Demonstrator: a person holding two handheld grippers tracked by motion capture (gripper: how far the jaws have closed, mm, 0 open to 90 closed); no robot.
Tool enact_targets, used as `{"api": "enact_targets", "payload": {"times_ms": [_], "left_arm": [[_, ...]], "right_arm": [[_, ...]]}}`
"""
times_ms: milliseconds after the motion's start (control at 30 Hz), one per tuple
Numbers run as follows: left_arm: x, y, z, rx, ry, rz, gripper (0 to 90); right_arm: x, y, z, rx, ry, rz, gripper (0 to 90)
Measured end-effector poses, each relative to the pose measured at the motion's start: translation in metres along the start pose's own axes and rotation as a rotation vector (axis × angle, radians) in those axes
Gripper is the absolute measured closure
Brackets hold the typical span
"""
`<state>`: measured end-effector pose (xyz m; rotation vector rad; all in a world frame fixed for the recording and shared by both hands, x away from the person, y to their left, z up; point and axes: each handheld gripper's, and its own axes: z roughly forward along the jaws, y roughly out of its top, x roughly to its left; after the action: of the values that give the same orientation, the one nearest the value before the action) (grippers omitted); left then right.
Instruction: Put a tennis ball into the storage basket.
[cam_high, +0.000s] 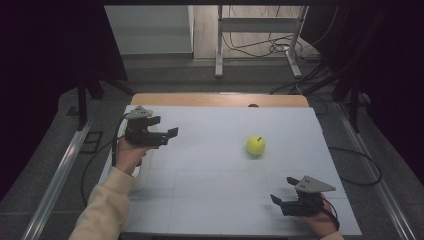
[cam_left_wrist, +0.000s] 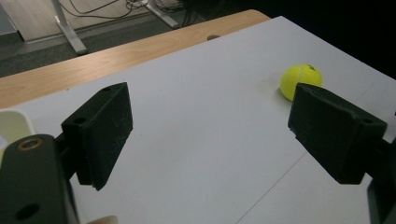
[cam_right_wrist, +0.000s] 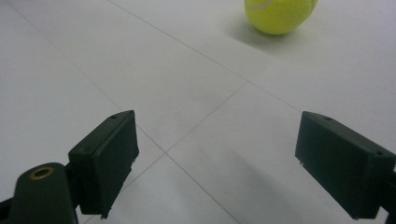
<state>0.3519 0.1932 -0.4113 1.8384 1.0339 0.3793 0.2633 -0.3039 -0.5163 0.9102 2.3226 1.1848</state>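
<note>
A yellow-green tennis ball (cam_high: 255, 145) rests on the white table cover (cam_high: 210, 190), right of centre. My left gripper (cam_high: 166, 127) hovers at the far left of the table, open with nothing between its jaws, pointing right toward the ball. In the left gripper view the ball (cam_left_wrist: 301, 80) lies just beyond the right jaw, well ahead of the gripper (cam_left_wrist: 210, 135). My right gripper (cam_high: 283, 190) stays low near the front right corner, open and empty, pointing left. In the right gripper view (cam_right_wrist: 233, 158) the ball (cam_right_wrist: 279, 14) sits at the top edge, far ahead of the jaws.
A cream-white container (cam_left_wrist: 11, 130) stands at the table's left edge beside the left hand. A wooden table edge (cam_high: 220, 99) runs along the back. Behind it are metal desk legs (cam_high: 219, 50) and loose cables (cam_high: 270, 47) on the floor.
</note>
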Motion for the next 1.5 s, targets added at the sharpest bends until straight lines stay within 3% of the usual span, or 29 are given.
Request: {"api": "enact_targets", "payload": {"times_ms": [733,1500], "left_arm": [[-0.024,0.004,0.027,0.037,-0.063,0.042,14.4],[-0.035,0.004,0.047,0.069,-0.096,0.055,14.3]], "right_arm": [[0.000,0.001,0.000,-0.001,-0.001,-0.006,13.5],[0.000,0.000,0.000,0.003,-0.005,-0.005,13.6]]}}
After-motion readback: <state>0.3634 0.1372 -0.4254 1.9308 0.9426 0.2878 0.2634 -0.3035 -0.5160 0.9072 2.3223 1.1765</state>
